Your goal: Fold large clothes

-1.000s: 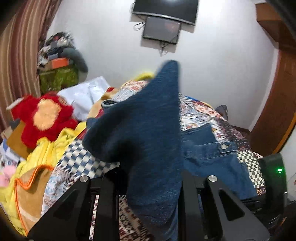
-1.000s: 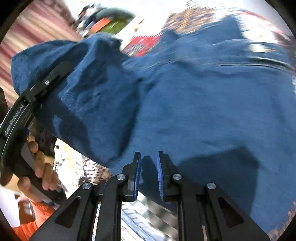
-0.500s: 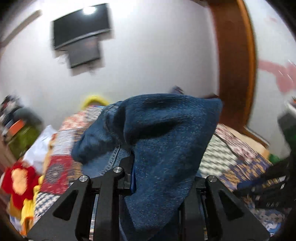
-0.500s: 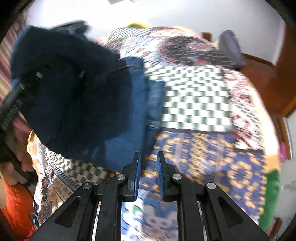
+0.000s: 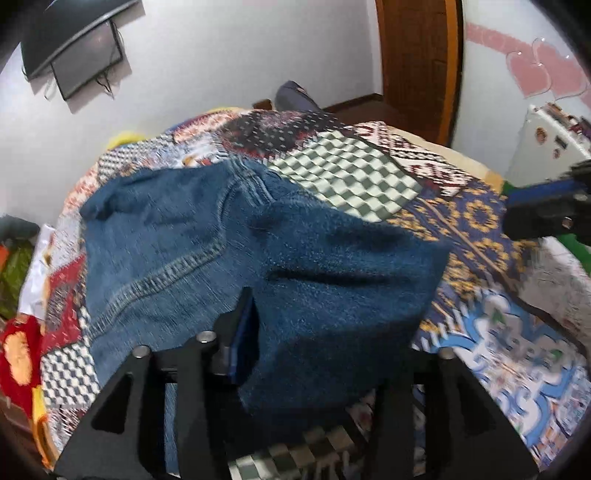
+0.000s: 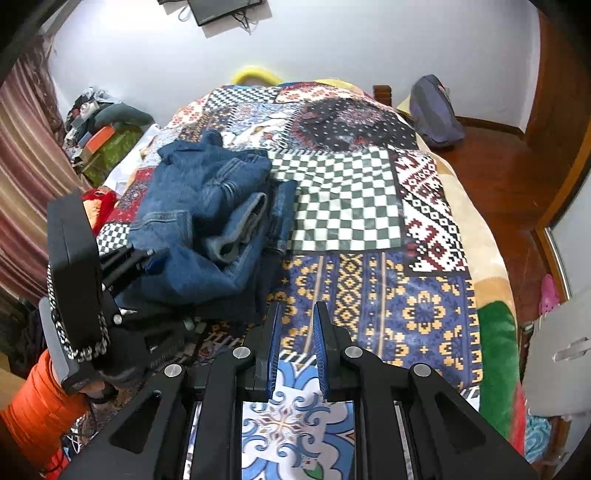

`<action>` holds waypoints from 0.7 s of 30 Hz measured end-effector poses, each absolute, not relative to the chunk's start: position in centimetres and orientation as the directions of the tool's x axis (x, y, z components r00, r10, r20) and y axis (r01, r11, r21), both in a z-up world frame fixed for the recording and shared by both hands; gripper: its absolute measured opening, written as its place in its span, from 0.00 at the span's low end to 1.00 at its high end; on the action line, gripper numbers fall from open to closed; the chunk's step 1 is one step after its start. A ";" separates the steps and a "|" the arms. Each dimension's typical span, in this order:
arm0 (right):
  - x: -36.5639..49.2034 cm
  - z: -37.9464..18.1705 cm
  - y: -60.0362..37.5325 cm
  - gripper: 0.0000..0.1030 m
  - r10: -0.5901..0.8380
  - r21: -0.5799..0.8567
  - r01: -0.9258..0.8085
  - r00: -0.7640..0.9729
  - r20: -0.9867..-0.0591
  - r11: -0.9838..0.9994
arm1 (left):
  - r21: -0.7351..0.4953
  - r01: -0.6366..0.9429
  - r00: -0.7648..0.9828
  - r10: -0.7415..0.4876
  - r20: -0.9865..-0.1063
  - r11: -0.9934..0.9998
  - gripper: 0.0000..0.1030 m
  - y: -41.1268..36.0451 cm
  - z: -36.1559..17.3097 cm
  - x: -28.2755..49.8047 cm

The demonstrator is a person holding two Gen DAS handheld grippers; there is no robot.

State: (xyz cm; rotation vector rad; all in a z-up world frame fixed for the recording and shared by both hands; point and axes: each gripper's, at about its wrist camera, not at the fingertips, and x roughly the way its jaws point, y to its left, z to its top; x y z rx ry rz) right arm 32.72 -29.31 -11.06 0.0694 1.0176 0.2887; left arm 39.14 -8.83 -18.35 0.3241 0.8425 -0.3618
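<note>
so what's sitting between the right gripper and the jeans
Nothing sits there. In the right wrist view only bare patchwork bedspread separates the right gripper from the jeans, which the left gripper holds.

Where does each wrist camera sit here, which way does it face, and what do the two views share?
Left wrist: sits on the left gripper, close over the blue jeans it pinches, facing across the patchwork bedspread toward the door; only its own fingers show.
Right wrist: sits on the right gripper, jaws slightly apart and empty, facing up the bed toward the wall; the left gripper and an orange sleeve show.
Shared: jeans, bedspread, wall screen.
</note>
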 end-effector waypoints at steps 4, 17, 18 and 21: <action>32.5 -10.2 -28.1 0.12 0.292 0.196 -0.236 0.503 -0.814 0.952 | 0.026 0.467 0.562 -0.274 -0.781 0.884 0.52 -7.4 -16.5 37.7; 34.2 -9.7 -18.6 0.12 0.372 0.138 -0.451 0.485 -0.791 0.882 | -0.140 0.173 0.611 -0.218 -0.761 0.975 0.77 7.1 -13.9 36.8; 34.6 -10.5 -18.0 0.12 0.360 0.119 -0.463 0.476 -0.803 0.879 | -0.141 0.157 0.602 -0.208 -0.771 0.977 0.77 7.8 -14.3 36.9; 36.5 -14.4 -17.2 0.12 0.261 0.038 -0.460 0.432 -0.864 0.887 | -0.122 0.117 0.572 -0.167 -0.803 0.986 0.77 9.3 -16.2 37.1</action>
